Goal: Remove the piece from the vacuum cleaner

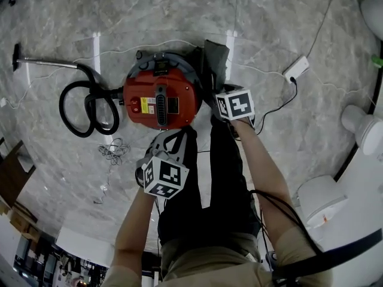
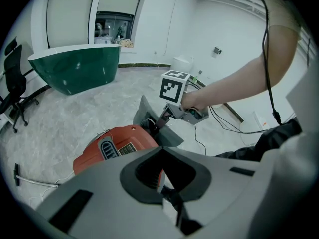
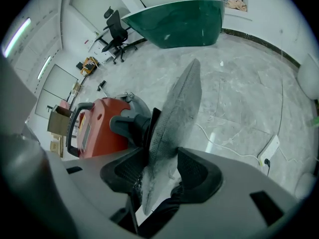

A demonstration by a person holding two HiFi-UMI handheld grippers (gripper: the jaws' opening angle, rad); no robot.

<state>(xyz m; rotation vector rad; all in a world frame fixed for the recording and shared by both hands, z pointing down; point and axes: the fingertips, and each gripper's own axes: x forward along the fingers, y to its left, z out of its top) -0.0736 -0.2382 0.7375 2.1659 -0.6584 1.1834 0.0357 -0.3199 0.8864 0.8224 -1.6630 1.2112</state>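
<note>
Well off to the left of the L jaws, a black hose [image 1: 78,109] lies looped on the marble floor [image 1: 281,17], w/ a metal wand [image 1: 48,63] running out from it. L gripper [image 2: 160,176]: jaws apart w/ a moderate gap, nothing btw the pads, gripping nothing. The red vacuum cleaner [image 2: 112,148] sits on the floor just ahead of and below these jaws, vent and label side up. R gripper [image 3: 162,171]: jaws spread wide, no clamp. The piece [image 3: 177,113], a thin grey dusty panel, stands edge-on btw them. It leans on the pad at that view's left, and a clear gap shows to the other pad. Its far end rises well ahead of the R jaws and its near edge drops below the pads. Just ahead-left of the R jaws the piece's flat side meets a dark part of the vacuum cleaner, beside the carry handle. Can't tell if it's fully off the machine. Right of the R jaws, well apart, a white power strip [image 1: 296,69] lies on the floor w/ its cable.
</note>
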